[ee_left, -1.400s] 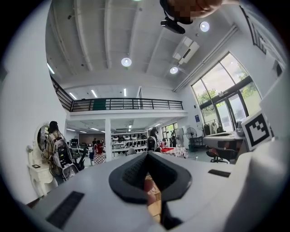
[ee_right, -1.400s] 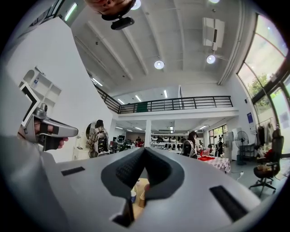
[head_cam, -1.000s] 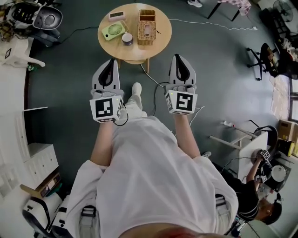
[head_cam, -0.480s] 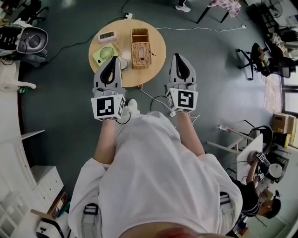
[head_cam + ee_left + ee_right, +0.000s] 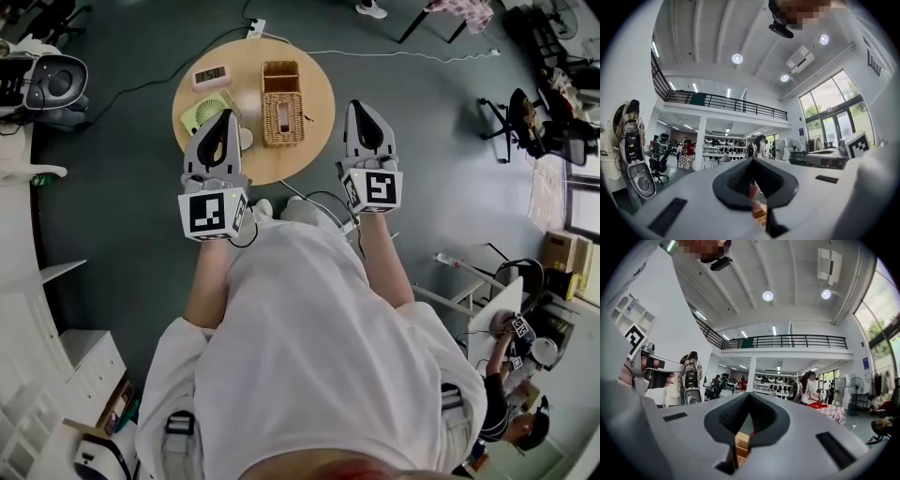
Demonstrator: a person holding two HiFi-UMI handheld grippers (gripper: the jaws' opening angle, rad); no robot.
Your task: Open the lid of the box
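Note:
A wicker box [image 5: 282, 117] with a slotted lid stands on a round wooden table [image 5: 317, 89], with an open wicker basket [image 5: 278, 75] right behind it. In the head view both grippers are held up level in front of the person, short of the box. My left gripper [image 5: 221, 120] overlaps the table's near left edge. My right gripper [image 5: 363, 109] hangs just off the table's right edge. Both pairs of jaws are together with nothing between them. The left gripper view [image 5: 752, 162] and the right gripper view [image 5: 749, 398] look out over a large hall, not at the box.
A green fan [image 5: 198, 114], a pink clock [image 5: 210, 74] and a cup [image 5: 245, 138] share the table's left half. Cables run across the dark floor by the person's feet. White shelving lines the left side. Chairs, desks and another person are at the right.
The person has stepped toward the table, so it now lies right under the gripper tips. Both grippers keep their level pose and stay shut.

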